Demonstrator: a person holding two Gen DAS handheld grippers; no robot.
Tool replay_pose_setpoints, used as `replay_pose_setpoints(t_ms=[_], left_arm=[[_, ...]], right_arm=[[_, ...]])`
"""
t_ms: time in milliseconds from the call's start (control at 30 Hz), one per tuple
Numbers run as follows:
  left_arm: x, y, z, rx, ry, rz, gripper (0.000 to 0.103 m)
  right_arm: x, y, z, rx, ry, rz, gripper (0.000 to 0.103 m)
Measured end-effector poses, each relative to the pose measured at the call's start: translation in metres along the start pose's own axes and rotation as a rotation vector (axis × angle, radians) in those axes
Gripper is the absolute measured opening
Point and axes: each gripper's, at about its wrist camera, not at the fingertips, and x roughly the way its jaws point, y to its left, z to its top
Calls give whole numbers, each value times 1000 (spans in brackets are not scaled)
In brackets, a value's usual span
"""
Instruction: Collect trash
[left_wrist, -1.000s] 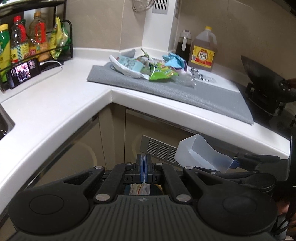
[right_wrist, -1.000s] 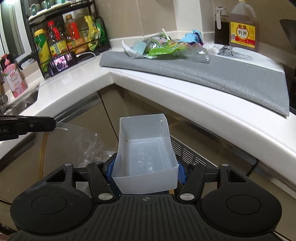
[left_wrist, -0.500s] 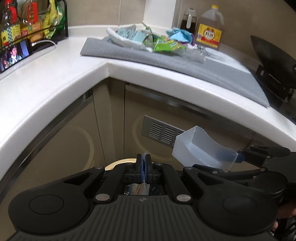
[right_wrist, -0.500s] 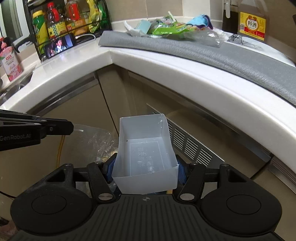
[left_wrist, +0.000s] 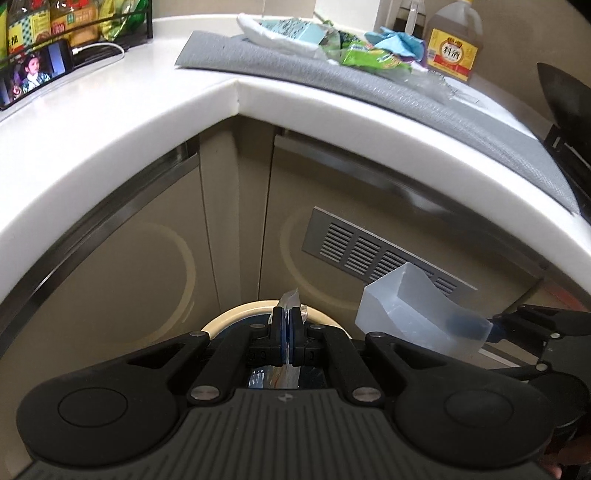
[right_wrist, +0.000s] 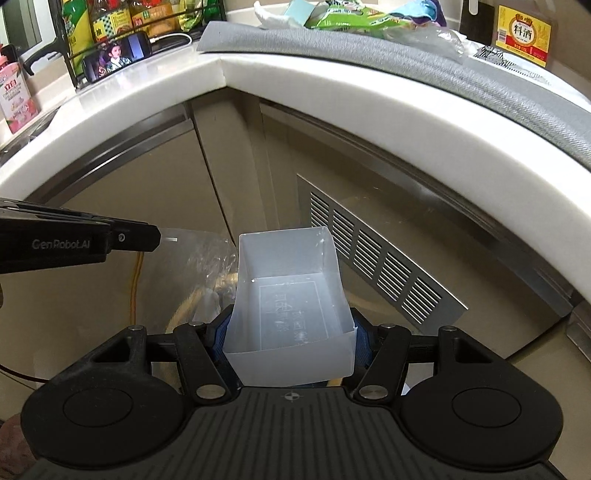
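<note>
My left gripper is shut on the edge of a clear plastic bag, held below the counter over a round cream-rimmed bin. In the right wrist view the bag hangs from the left gripper. My right gripper is shut on a translucent white plastic box, empty and open on top; it also shows in the left wrist view. More trash, wrappers and bags, lies piled on the grey mat on the counter.
The white L-shaped counter curves above both grippers. Beige cabinet doors with a metal vent grille are ahead. A cooking wine bottle, a phone, a bottle rack and a black wok stand on the counter.
Both grippers have dropped from counter height to below the counter edge, carrying the bag and the box. The bin rim has come into view under the left gripper.
</note>
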Motion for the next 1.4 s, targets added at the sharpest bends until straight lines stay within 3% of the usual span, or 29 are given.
replay_pose_setpoints(t_ms=[1033,1400], left_arm=[[64,4,-20,1,174,-4,1],[87,23,-28,-56,227,-60,1]], right_arm=[[51,15,-17,-54,124,-19,64],[69,19,-17,-80,158,-21,64]])
